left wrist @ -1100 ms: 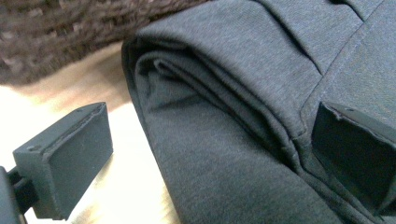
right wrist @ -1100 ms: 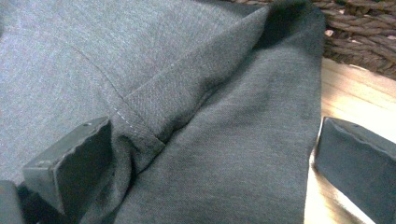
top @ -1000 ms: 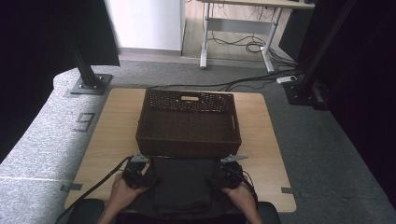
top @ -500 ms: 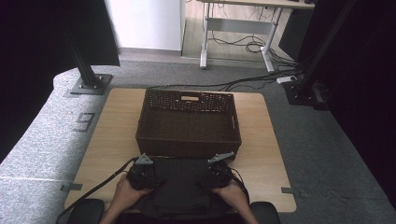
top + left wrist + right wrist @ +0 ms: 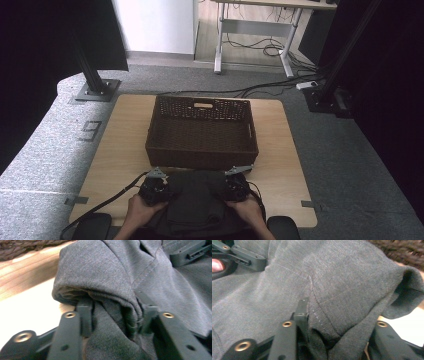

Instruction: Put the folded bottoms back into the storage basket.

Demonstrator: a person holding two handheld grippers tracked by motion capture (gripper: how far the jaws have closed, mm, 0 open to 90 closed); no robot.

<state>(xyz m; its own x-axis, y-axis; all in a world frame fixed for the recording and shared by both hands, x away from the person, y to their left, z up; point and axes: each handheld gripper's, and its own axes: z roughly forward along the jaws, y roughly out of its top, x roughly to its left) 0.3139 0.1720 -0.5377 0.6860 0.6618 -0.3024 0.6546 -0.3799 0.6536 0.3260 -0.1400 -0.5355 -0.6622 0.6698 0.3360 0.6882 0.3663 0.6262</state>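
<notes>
A dark grey folded garment (image 5: 195, 202) lies at the table's front edge, just before a brown wicker basket (image 5: 202, 132). My left gripper (image 5: 165, 189) grips its left side and my right gripper (image 5: 226, 189) its right side, a hand on each. In the left gripper view the jaws have just been closing, and a bunched fold of the garment (image 5: 105, 277) is pinched in the left gripper (image 5: 116, 317). In the right gripper view the right gripper (image 5: 339, 323) has closed too, with the garment (image 5: 337, 277) draped over its right jaw.
The wooden table (image 5: 125, 145) has bare strips left and right of the basket. A black cable (image 5: 100, 207) trails off the front left corner. Grey carpet and black stand bases (image 5: 92, 90) surround the table.
Both grippers' jaws have closed onto the garment's sides and shifted slightly inward. The cloth is bunched narrower between them than a second ago.
</notes>
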